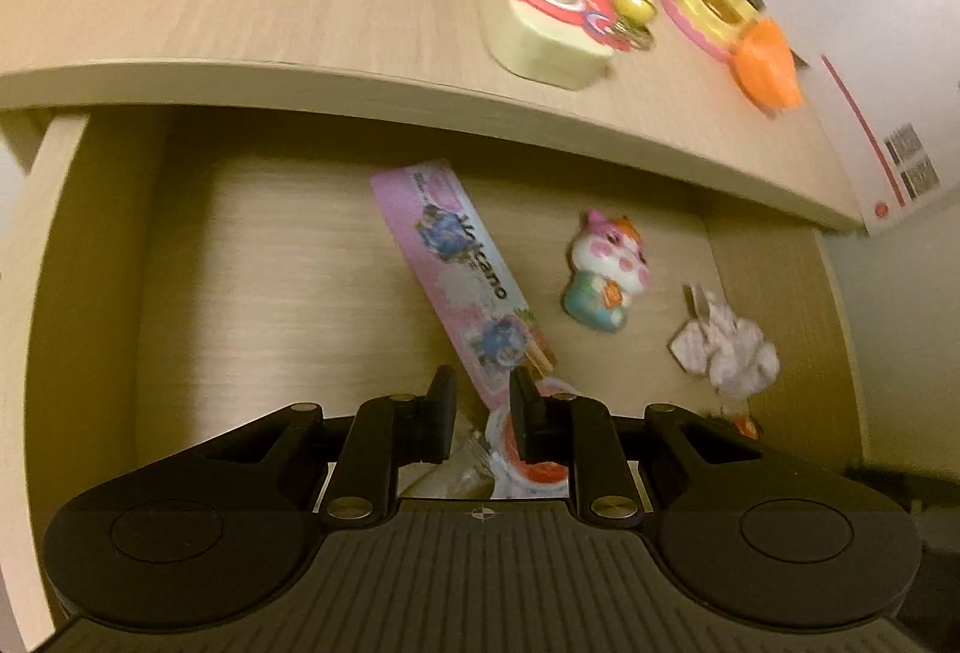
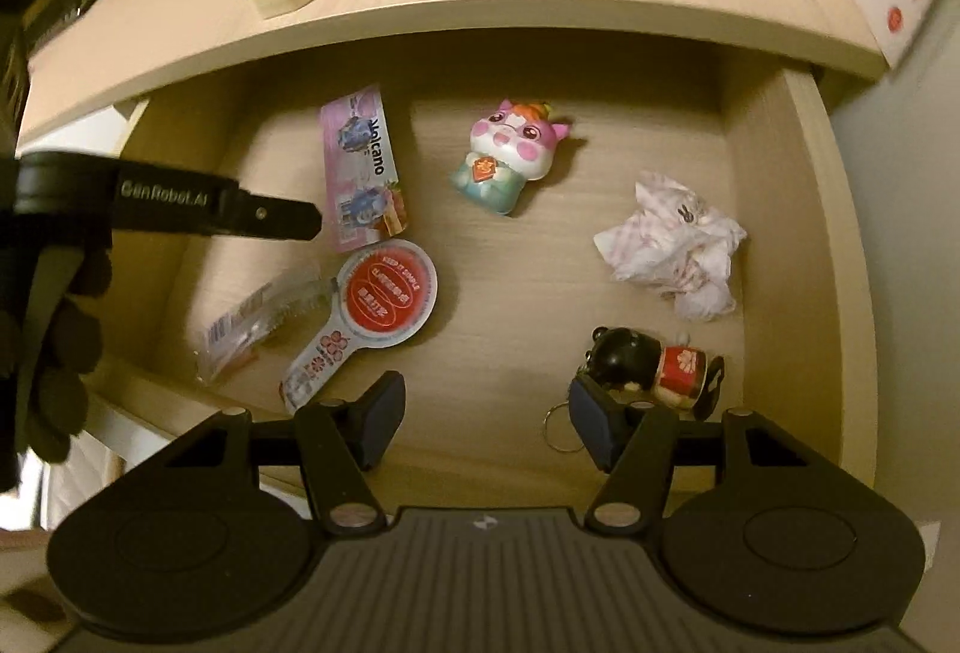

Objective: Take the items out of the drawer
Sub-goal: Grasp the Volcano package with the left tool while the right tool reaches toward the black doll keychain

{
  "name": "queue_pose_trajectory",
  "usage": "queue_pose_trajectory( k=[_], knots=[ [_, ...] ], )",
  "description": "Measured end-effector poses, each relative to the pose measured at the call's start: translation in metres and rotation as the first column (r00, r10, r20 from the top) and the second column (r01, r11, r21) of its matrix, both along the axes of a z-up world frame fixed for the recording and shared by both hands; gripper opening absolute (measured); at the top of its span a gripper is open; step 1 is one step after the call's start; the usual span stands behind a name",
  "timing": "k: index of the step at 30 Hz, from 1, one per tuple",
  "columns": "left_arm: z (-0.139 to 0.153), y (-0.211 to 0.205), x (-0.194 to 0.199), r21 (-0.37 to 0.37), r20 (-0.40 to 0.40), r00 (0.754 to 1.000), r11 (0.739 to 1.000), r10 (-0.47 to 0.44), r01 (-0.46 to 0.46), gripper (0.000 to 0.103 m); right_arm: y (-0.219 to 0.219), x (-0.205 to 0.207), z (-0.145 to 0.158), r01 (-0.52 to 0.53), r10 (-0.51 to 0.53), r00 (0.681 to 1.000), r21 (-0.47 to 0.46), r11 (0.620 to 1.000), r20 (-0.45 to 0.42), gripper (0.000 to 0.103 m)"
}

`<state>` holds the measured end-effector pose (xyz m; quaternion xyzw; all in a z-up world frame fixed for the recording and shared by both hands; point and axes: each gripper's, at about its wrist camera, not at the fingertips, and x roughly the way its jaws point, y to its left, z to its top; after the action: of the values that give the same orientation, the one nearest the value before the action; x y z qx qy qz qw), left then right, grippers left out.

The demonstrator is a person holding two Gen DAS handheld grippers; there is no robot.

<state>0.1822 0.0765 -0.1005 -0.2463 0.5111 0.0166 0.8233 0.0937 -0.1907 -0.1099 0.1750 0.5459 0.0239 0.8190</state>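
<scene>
Packet (image 2: 367, 168) laid lengthwise toward drawer (image 2: 798, 209) back, slightly tilted. Left gripper (image 1: 482, 401) narrowed, nothing clearly clasped; right gripper (image 2: 486, 422) spread, empty.

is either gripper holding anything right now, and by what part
No, nothing is held. The left gripper hangs open above the pink packet and the red-and-white paddle tag; the right gripper is open wide over the drawer.
</scene>
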Motion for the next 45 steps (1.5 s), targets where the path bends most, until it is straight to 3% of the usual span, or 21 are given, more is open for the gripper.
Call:
queue_pose_trajectory(
  k=[4, 11, 15, 22, 27, 32, 35, 37, 39, 41, 45],
  knots=[
    [-0.002, 0.006, 0.004, -0.026, -0.011, 0.996, 0.996, 0.087, -0.087, 0.021, 0.0, -0.013, 0.0, 0.017, -0.017, 0.999, 0.015, 1.0, 0.032, 0.061],
    [-0.011, -0.004, 0.021, -0.01, -0.049, 0.988, 0.989, 0.149, -0.15, 0.021, 0.004, -0.028, -0.004, 0.001, -0.003, 1.0, 0.057, 0.998, 0.028, 0.061],
    [-0.013, -0.018, 0.034, 0.042, -0.048, 0.993, 0.993, 0.108, -0.106, 0.02, 0.001, -0.023, -0.008, -0.006, 0.005, 1.0, 0.084, 0.996, 0.017, 0.062],
    [-0.007, -0.043, 0.05, 0.214, -0.062, 0.997, 0.977, 0.037, -0.022, 0.02, -0.008, -0.009, -0.009, -0.001, -0.001, 1.0, 0.082, 0.997, 0.026, 0.07],
    [-0.006, -0.047, 0.053, 0.26, -0.061, 0.998, 0.966, 0.008, 0.008, 0.02, -0.011, -0.001, -0.009, 0.004, -0.007, 0.999, 0.075, 0.997, 0.031, 0.075],
    [-0.008, -0.052, 0.041, 0.38, -0.055, 0.996, 0.92, -0.075, 0.091, 0.02, -0.014, 0.005, -0.01, 0.009, -0.011, 1.0, 0.071, 0.997, 0.023, 0.077],
    [-0.008, -0.049, 0.038, 0.364, -0.042, 0.997, 0.928, -0.067, 0.078, 0.02, -0.014, 0.011, -0.016, 0.008, -0.009, 1.0, 0.079, 0.997, 0.018, 0.077],
    [-0.008, -0.045, 0.039, 0.327, -0.031, 0.998, 0.943, -0.051, 0.059, 0.025, -0.017, 0.013, -0.022, 0.003, -0.004, 1.0, 0.088, 0.996, 0.011, 0.077],
    [-0.007, -0.045, 0.04, 0.299, -0.02, 0.998, 0.952, -0.055, 0.059, 0.043, -0.016, 0.008, -0.025, -0.011, 0.01, 1.0, 0.108, 0.994, 0.009, 0.081],
    [-0.008, -0.051, 0.042, 0.295, -0.018, 0.997, 0.953, -0.073, 0.075, 0.051, -0.016, 0.008, -0.028, -0.031, 0.029, 0.999, 0.118, 0.993, 0.015, 0.081],
    [-0.006, -0.051, 0.045, 0.289, -0.024, 0.997, 0.955, -0.069, 0.072, 0.053, -0.015, 0.007, -0.026, -0.06, 0.057, 0.998, 0.127, 0.99, 0.023, 0.081]
  ],
)
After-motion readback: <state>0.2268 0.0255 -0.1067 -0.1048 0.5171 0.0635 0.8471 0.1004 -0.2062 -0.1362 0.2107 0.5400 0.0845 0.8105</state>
